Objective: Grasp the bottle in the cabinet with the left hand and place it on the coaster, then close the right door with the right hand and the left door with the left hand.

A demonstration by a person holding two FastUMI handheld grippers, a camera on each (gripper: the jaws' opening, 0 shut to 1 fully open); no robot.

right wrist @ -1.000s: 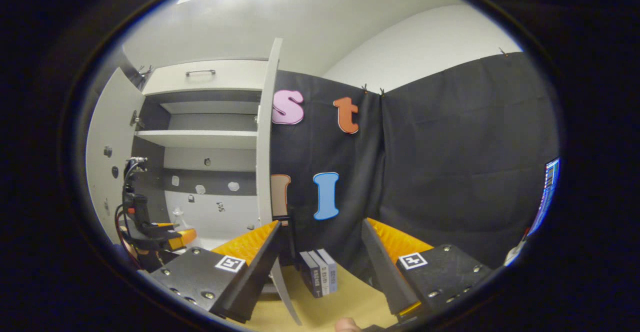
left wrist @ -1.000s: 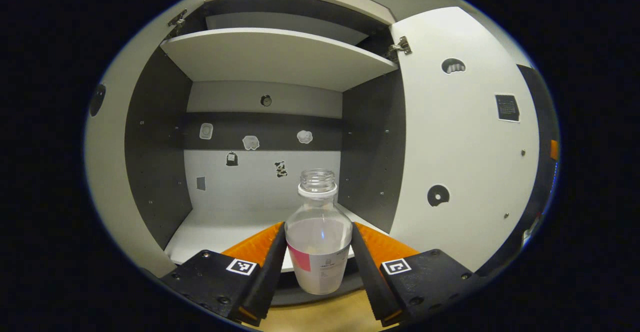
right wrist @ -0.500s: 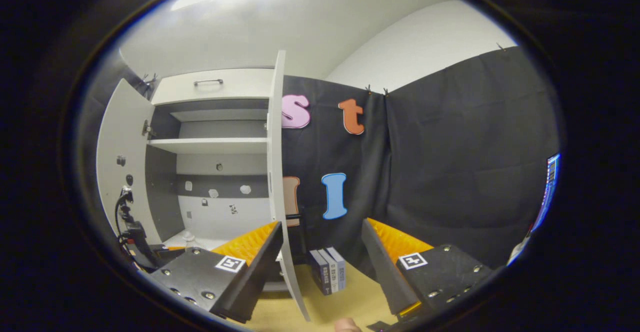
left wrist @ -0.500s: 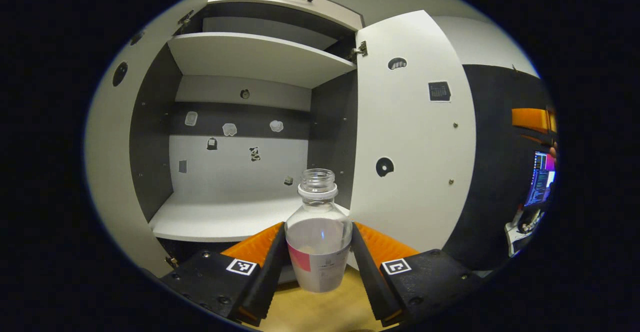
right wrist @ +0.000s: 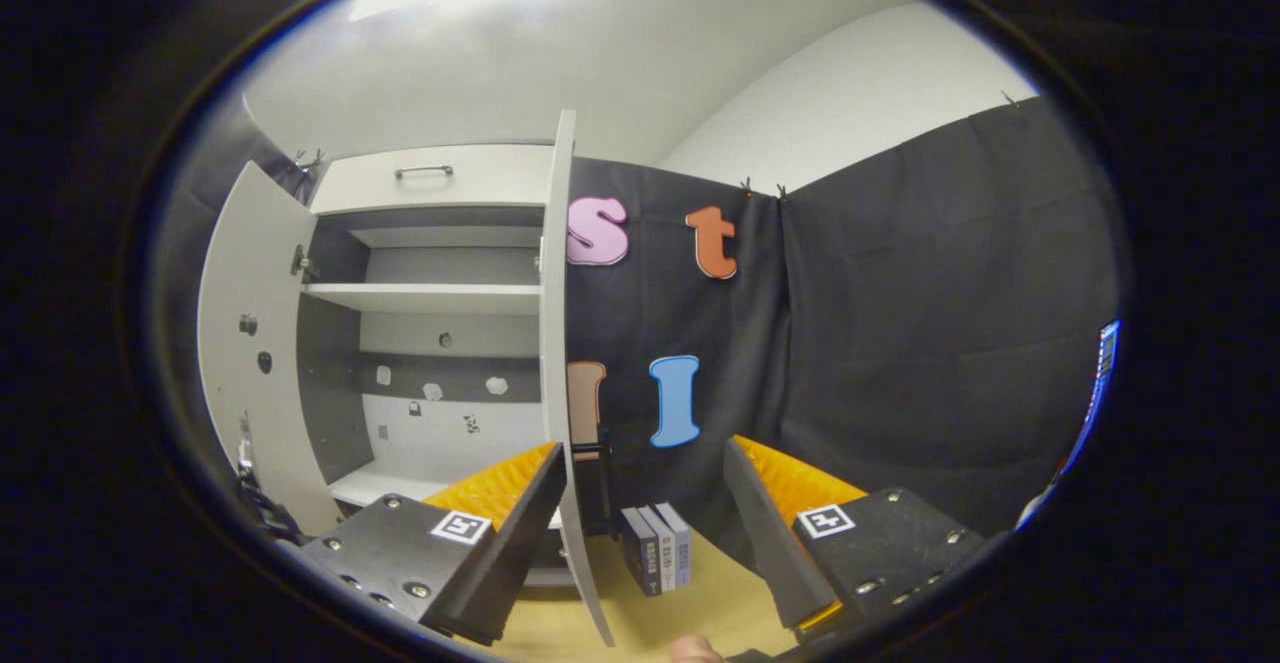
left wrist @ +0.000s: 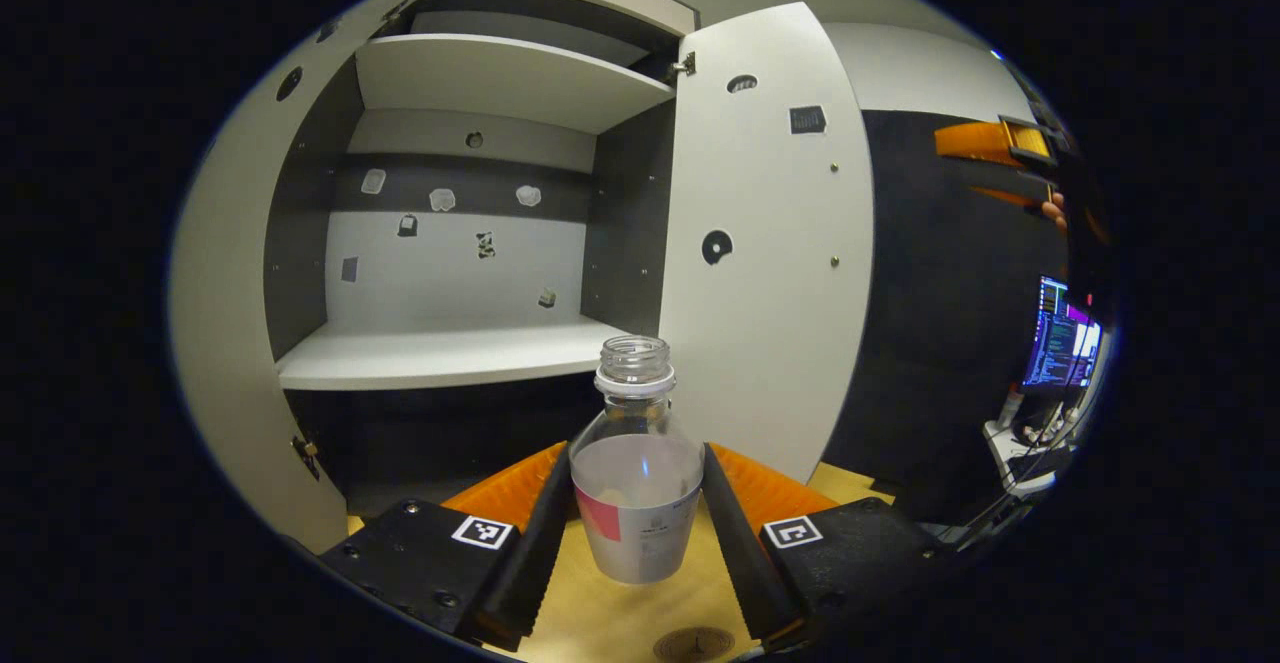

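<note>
Your left gripper [left wrist: 637, 503] fingers clench the upright bottle [left wrist: 636, 473]; the coaster [left wrist: 694, 644] lies just below it, toward you. Right gripper [right wrist: 640, 533] fingers are spread.

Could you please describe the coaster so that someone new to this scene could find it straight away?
Start at the open cabinet and come down to the wooden tabletop in front. In the left gripper view the coaster lies flat at the near edge, below the bottle held in the left gripper. It is a small brown disc with a ringed pattern.
</note>
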